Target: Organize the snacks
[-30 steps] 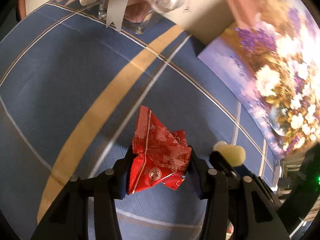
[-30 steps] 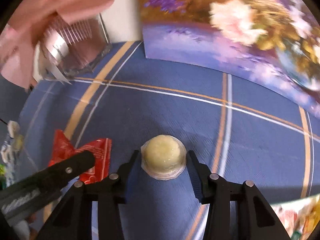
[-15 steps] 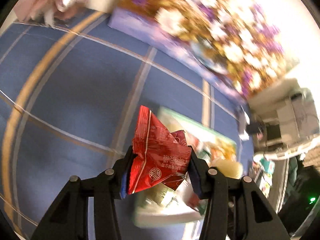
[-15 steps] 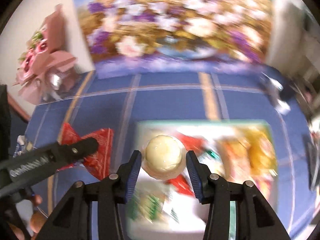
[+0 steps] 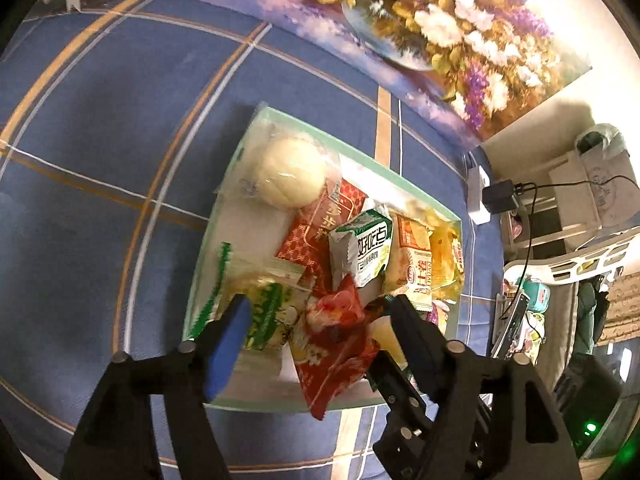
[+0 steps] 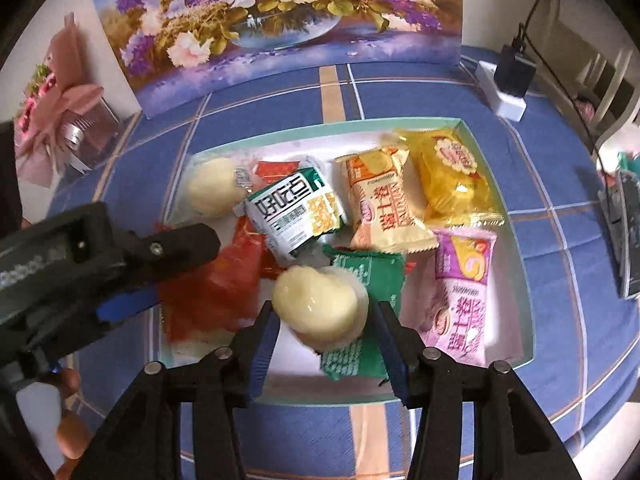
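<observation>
A pale green tray [image 5: 224,204] [image 6: 524,292] on the blue cloth holds several wrapped snacks. My left gripper [image 5: 316,320] is open above its near end; the red packet [image 5: 336,356] lies loose between the fingers, on the other snacks. My right gripper [image 6: 324,320] is open; the pale yellow jelly cup [image 6: 320,300] sits between its fingers, apart from both pads, on a green packet [image 6: 372,276]. The left gripper [image 6: 120,264] shows in the right wrist view over the red packet [image 6: 224,288].
A flower painting [image 6: 280,20] leans at the back. A pink bouquet in a clear box [image 6: 60,120] stands at the far left. A white power strip with a black plug [image 6: 508,88] lies beyond the tray on the right. A white round bun [image 5: 288,172] lies in the tray.
Both grippers moved over the tray and opened. The red packet and the jelly cup were let go and now rest in the tray.
</observation>
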### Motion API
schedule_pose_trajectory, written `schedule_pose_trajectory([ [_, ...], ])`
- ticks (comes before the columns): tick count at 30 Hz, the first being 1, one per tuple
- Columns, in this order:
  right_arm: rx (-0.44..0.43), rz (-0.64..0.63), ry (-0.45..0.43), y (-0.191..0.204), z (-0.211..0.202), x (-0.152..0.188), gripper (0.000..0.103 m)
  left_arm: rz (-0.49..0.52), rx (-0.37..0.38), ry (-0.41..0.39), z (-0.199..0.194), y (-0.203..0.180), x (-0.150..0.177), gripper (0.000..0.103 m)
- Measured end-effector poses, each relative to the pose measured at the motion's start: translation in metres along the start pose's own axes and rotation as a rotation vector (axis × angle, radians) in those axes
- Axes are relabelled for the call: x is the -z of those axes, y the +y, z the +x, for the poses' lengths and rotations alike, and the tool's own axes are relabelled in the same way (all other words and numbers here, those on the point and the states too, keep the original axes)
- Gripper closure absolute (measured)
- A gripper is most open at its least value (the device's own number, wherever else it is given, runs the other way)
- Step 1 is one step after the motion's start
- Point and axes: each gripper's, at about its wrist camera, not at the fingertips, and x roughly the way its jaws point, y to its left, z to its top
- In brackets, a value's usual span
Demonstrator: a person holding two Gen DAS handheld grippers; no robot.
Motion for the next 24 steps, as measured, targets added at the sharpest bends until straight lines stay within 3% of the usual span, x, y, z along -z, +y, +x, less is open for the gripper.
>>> schedule_pose_trajectory([
  [1, 0.001, -0.002, -0.002, -0.001, -0.001, 0.002, 0.049, 0.004, -0.003, -0.015, -0.005, 0.002, 0.002, 0.023],
  [4, 0.001, 0.002, -0.006, 0.003, -0.005, 0.009, 0.049, 0.047, -0.115, -0.09, -0.027, 0.008, 0.012, 0.019],
  [6, -0.008, 0.002, -0.019, 0.005, -0.01, 0.014, 0.041, 0.09, -0.255, -0.14, -0.038, 0.011, 0.021, 0.013],
  [9, -0.017, -0.008, -0.036, 0.013, -0.019, 0.025, 0.035, 0.158, -0.442, -0.211, -0.051, 0.017, 0.033, 0.013],
  [13, -0.017, -0.02, -0.048, 0.019, -0.026, 0.036, 0.031, 0.242, -0.606, -0.24, -0.058, 0.022, 0.05, 0.013],
  [16, -0.015, -0.028, -0.056, 0.023, -0.03, 0.041, 0.028, 0.27, -0.631, -0.244, -0.059, 0.024, 0.058, 0.013],
  [24, -0.021, -0.035, -0.082, 0.028, -0.039, 0.047, 0.025, 0.234, -0.63, -0.249, -0.062, 0.031, 0.061, 0.013],
])
